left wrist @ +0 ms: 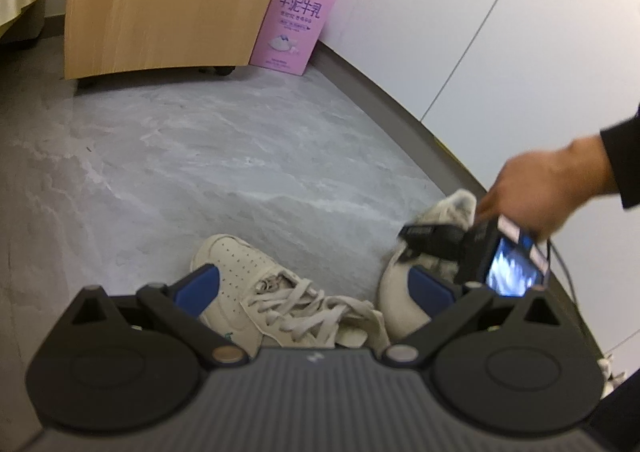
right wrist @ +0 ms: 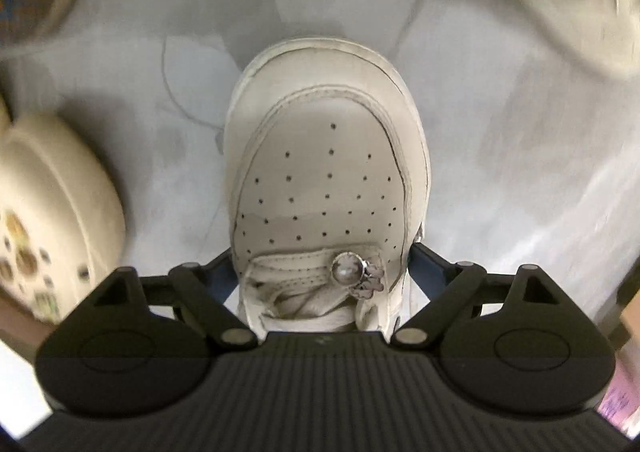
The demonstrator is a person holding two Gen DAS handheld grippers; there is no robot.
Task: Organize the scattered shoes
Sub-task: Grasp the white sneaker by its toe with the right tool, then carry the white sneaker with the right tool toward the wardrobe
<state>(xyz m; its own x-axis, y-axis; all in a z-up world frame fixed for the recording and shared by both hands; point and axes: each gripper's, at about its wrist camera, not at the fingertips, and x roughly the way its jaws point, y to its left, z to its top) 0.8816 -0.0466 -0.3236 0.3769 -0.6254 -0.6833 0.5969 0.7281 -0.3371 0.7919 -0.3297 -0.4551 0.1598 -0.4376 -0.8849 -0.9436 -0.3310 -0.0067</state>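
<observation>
While both grippers sit low over the grey marbled floor (left wrist: 248, 156), each straddles one cream perforated leather sneaker.

Largest first: a light wooden cabinet (left wrist: 160, 8) stands at the back beside a pink printed carton (left wrist: 292, 28) against the white wall (left wrist: 500, 32). Left gripper (left wrist: 312, 284) is tilted down, jaws wide apart, blue pads either side of the left-hand laced sneaker (left wrist: 248, 284); contact can't be told. A bare hand (left wrist: 548, 188) in a dark sleeve (left wrist: 624, 164) reaches in from the right, holding the right gripper (left wrist: 440, 248) pitched steeply down over the second sneaker (left wrist: 424, 272). In its own view the right gripper (right wrist: 324, 268) brackets that sneaker (right wrist: 324, 172) at the lace area, jaws open with the pads close to its sides. A cream clog with charms (right wrist: 48, 204) lies left.
</observation>
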